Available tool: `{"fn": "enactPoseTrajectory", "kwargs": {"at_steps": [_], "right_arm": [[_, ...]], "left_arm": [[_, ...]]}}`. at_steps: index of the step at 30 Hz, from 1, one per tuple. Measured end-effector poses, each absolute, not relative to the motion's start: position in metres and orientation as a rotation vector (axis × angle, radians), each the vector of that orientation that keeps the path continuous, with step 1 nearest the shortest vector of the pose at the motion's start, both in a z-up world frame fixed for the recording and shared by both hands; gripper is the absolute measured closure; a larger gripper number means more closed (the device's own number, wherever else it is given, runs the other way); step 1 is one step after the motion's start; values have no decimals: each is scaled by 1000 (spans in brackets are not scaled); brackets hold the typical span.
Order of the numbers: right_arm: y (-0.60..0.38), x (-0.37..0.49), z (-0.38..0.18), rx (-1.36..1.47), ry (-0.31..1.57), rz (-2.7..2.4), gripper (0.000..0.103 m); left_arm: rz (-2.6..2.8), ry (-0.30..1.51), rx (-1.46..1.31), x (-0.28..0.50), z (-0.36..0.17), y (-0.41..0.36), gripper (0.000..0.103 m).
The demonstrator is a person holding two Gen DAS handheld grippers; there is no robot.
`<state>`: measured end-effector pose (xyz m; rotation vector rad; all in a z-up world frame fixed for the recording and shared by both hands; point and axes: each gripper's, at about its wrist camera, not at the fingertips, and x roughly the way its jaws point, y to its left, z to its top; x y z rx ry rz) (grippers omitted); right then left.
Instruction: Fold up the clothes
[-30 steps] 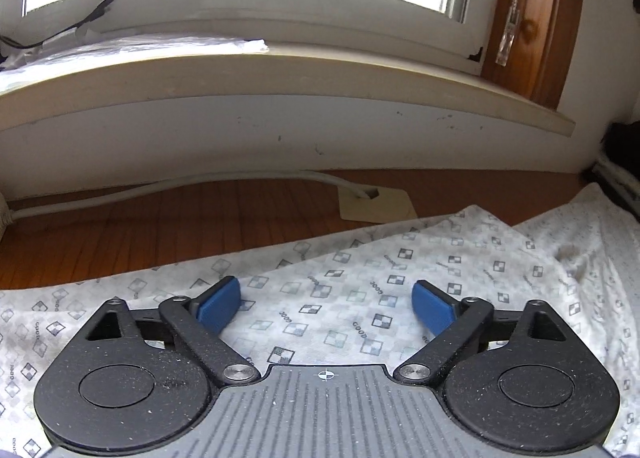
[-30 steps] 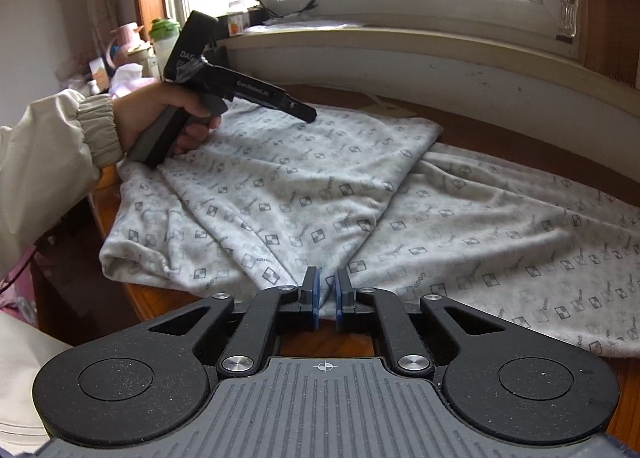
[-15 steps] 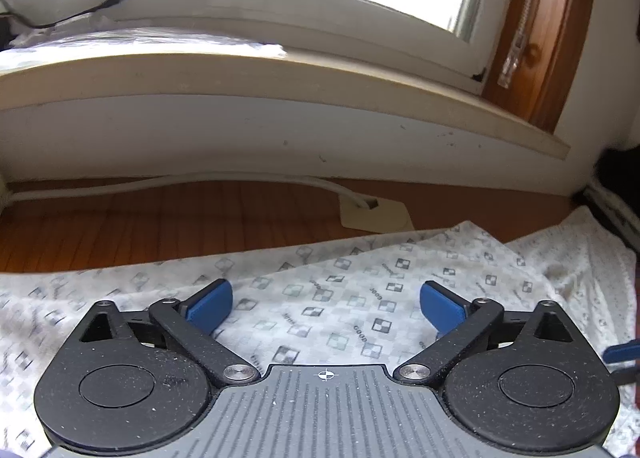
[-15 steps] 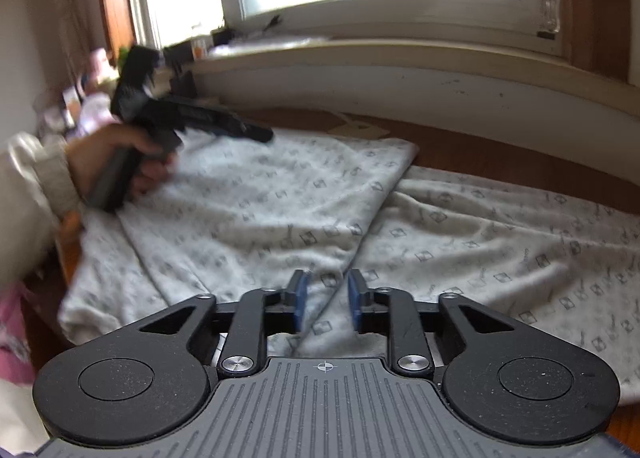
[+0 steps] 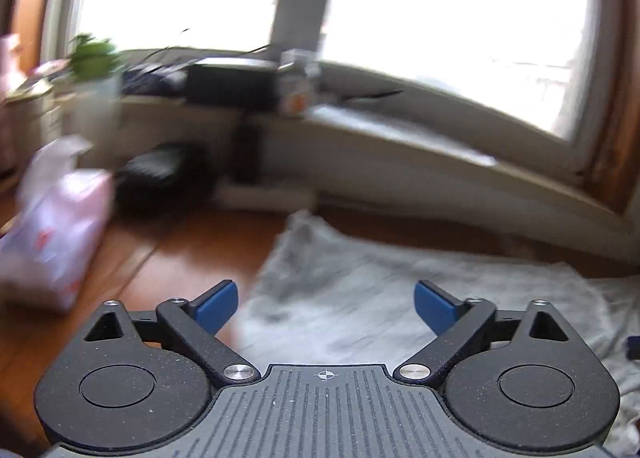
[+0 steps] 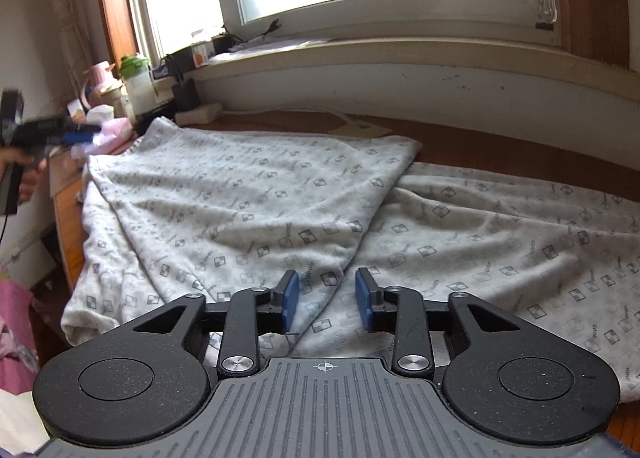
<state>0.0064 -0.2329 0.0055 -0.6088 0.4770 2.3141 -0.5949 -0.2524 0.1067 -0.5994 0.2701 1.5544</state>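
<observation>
Patterned grey garment (image 6: 280, 193) spread on wooden counter (image 6: 500, 145), one side folded over. Left gripper (image 5: 326, 304) jaws released, empty. Right gripper (image 6: 327, 300) jaws parted, above cloth.

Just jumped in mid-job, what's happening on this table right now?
A person is folding a pale grey garment with small square prints on a wooden table. One side is already folded over. The right gripper hovers open at its near edge; the left gripper is open too, holding nothing.
</observation>
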Motion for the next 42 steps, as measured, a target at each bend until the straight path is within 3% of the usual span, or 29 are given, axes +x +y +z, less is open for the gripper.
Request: {"fn": "enactPoseTrajectory", "kwargs": {"at_steps": [2, 10, 16, 29, 30, 31, 33, 42], "right_arm": [[-233, 5, 6, -612, 470, 2309, 69], [-220, -2, 12, -609, 461, 2263, 68], [-169, -8, 20, -536, 571, 2212, 68], [-92, -57, 15, -604, 629, 2137, 68], [-91, -60, 15, -597, 639, 2151, 71], [-91, -63, 15, -591, 643, 2162, 85], [-94, -68, 18, -579, 607, 2177, 98], [-152, -105, 56, -525, 464, 2423, 99]], "left_arm": [[1560, 251, -648, -606, 97, -256, 25], [1619, 199, -634, -605, 100, -252, 23], [1513, 216, -608, -551, 100, -220, 19], [1287, 269, -551, -438, 96, -162, 18], [1272, 274, -546, -431, 95, -159, 18], [1259, 278, -539, -425, 94, -158, 18], [1243, 282, -525, -415, 94, -157, 18], [1320, 195, -493, -415, 101, -152, 15]]}}
